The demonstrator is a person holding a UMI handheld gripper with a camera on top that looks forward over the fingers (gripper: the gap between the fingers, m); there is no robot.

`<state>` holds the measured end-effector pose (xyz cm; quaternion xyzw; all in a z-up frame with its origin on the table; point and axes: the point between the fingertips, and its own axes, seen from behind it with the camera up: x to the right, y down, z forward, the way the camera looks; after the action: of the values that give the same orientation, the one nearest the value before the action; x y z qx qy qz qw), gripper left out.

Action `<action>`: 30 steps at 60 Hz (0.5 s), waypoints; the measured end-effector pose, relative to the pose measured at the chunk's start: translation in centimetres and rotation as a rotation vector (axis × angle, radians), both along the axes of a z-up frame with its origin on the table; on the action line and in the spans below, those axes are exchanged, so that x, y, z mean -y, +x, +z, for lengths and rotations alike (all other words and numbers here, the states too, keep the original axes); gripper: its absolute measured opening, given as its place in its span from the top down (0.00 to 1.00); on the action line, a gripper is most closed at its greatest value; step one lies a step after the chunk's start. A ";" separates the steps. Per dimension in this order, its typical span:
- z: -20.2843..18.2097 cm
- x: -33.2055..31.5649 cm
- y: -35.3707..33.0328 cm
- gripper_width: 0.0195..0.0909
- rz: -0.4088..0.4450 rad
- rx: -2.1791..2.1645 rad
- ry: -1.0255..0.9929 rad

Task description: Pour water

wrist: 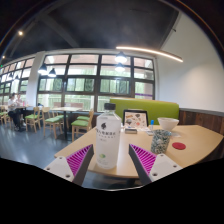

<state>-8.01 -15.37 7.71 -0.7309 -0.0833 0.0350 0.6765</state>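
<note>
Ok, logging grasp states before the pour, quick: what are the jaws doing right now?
Gripper: open, not gripping; the bottle stands on the table between the jaws, gaps either side.

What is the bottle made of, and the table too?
The bottle looks like clear plastic: light shines through it, and a white label wraps it. It stands between the open gripper fingers. The table looks like pale, smooth wood, though it could be laminate.
</note>
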 end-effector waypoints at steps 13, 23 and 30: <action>0.8 -6.8 -1.6 0.15 -0.112 -0.022 0.049; 0.7 -9.7 -2.5 0.56 -0.143 -0.054 0.086; 0.3 -10.5 -2.2 0.66 -0.135 -0.067 0.084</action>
<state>-10.20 -4.86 8.01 -0.7041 -0.0126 0.0102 0.7099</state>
